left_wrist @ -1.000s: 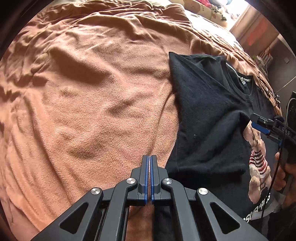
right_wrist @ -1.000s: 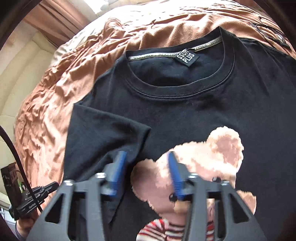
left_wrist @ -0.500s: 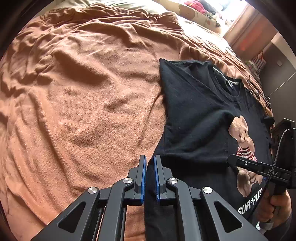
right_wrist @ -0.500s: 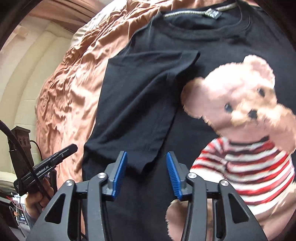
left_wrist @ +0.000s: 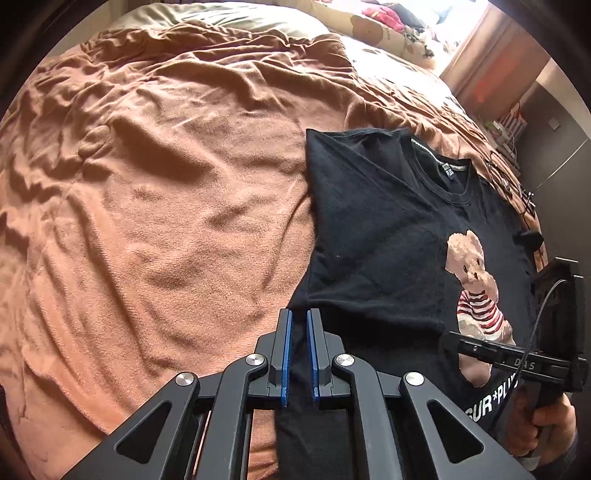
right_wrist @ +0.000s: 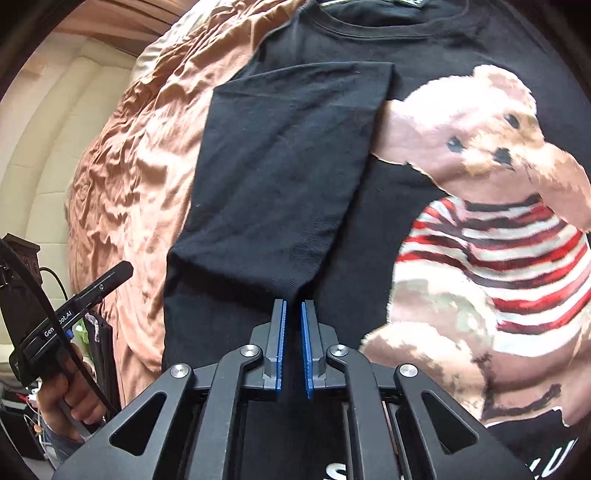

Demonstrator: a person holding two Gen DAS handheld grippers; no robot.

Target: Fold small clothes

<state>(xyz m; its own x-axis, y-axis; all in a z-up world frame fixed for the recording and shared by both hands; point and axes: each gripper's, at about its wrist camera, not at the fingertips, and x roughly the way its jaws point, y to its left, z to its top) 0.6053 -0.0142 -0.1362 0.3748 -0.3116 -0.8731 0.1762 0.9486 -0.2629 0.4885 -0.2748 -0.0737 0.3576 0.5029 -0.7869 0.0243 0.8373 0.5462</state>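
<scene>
A black T-shirt with a teddy-bear print lies flat on a rust-brown blanket. Its left sleeve is folded inward over the chest. My left gripper hovers at the shirt's left side edge, below the folded sleeve, its blue pads a narrow gap apart with nothing between them. My right gripper sits just below the folded sleeve's lower corner, jaws nearly closed with a small gap and holding nothing. The right gripper also shows in the left wrist view.
The blanket spreads wide to the left of the shirt. Pillows lie at the bed's head. A padded headboard shows in the right wrist view. Cables lie near the bed's far right edge.
Both grippers pulled back toward the shirt's lower part. The left jaws opened slightly from fully shut. The right jaws closed from wide open to a narrow gap.
</scene>
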